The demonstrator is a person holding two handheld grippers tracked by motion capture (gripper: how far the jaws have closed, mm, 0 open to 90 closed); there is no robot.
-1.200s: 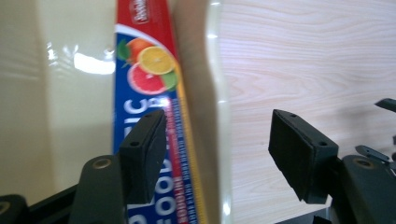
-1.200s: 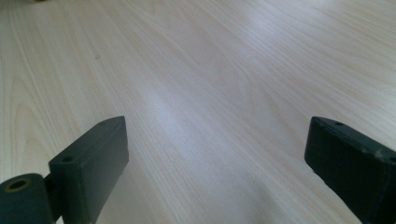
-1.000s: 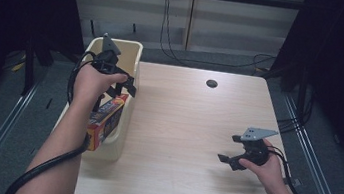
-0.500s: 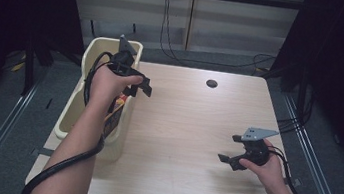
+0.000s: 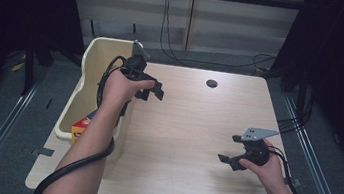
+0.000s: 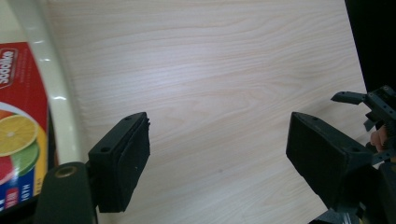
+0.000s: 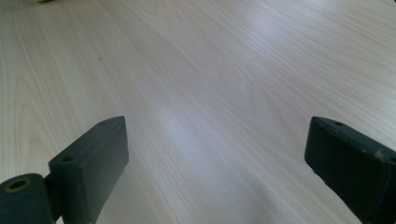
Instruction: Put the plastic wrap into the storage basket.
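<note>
Left gripper [image 5: 153,90] wide open, empty, above table [image 5: 191,130] just beside bin [image 5: 85,90] holding box [image 6: 18,121]. Right gripper [image 5: 232,158] wide open, empty, low over table.

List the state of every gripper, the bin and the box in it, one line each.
Left gripper: open, empty, held above the table beside the bin.
Right gripper: open, empty, low over the table.
Bin: upright at the table's left edge.
Box: lying inside the bin, fruit print facing up.
Table: bare wood.
</note>
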